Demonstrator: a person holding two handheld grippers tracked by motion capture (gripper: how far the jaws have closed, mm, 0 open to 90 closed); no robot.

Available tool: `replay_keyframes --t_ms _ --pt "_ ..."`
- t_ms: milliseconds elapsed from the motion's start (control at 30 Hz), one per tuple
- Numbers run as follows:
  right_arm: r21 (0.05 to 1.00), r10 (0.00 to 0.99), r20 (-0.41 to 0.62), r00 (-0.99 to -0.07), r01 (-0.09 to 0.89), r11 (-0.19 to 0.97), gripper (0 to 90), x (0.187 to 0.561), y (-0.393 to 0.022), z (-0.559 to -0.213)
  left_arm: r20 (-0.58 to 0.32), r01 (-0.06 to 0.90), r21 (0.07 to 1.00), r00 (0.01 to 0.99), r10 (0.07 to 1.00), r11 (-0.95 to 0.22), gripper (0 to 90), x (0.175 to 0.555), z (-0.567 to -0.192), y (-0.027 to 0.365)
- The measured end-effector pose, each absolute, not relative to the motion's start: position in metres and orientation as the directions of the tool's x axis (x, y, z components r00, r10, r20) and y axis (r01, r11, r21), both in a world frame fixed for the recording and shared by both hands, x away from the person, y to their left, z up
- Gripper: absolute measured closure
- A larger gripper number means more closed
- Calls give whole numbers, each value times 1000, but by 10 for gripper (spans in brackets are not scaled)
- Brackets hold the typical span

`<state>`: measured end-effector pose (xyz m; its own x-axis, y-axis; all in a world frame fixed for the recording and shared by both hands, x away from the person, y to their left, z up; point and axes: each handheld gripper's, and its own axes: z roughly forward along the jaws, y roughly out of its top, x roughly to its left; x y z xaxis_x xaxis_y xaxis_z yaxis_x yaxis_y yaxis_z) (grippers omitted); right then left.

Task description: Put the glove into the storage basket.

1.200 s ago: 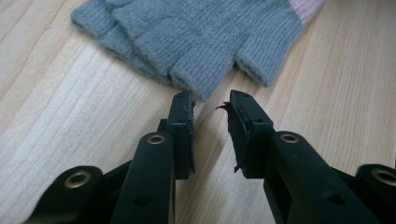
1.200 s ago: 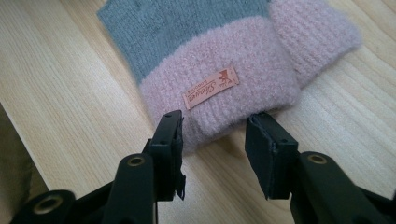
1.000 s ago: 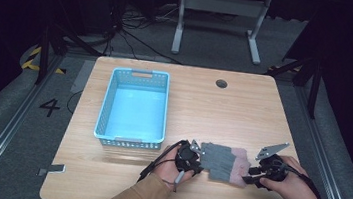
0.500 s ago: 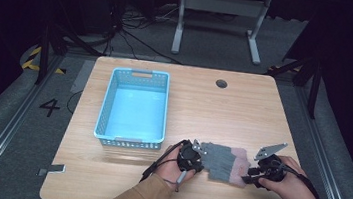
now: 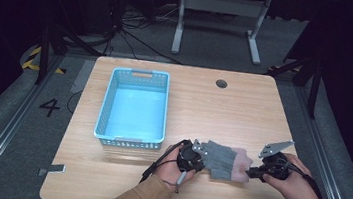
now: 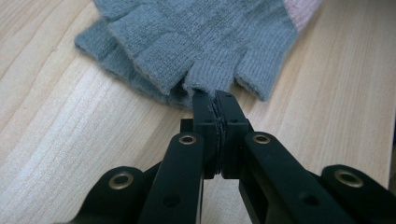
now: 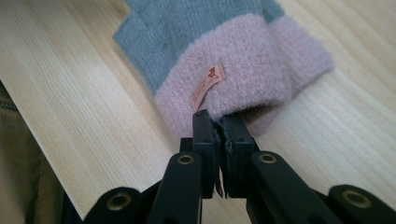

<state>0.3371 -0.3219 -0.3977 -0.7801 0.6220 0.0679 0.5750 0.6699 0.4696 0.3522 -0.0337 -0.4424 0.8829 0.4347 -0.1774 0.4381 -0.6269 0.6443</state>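
Lower centre of the high view: grey knitted fingerless gloves with pink cuffs (image 5: 225, 160) lying on the wooden table (image 5: 213, 109). Left gripper (image 6: 215, 100) is pinching a finger end, right gripper (image 7: 218, 122) clamping the cuff. Likely next: lifting together toward the light-blue plastic basket (image 5: 133, 105).

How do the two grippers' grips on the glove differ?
The left gripper pinches a grey finger end of the glove; the right gripper pinches the pink cuff. In the high view, the left sits at the glove's left edge, the right at its right. Both are shut on it, low over the table.
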Motion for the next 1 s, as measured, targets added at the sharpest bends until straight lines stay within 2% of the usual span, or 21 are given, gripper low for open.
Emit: replay_keyframes --t_ms 433,1000 --pt "536 679 50 -733 593 601 870 356 -327 -392 -183 429 668 887 425 -608 886 349 -439 -34" --pt "520 706 69 -705 629 578 860 369 -331 -407 -212 452 645 880 424 -616 883 355 -450 -39"
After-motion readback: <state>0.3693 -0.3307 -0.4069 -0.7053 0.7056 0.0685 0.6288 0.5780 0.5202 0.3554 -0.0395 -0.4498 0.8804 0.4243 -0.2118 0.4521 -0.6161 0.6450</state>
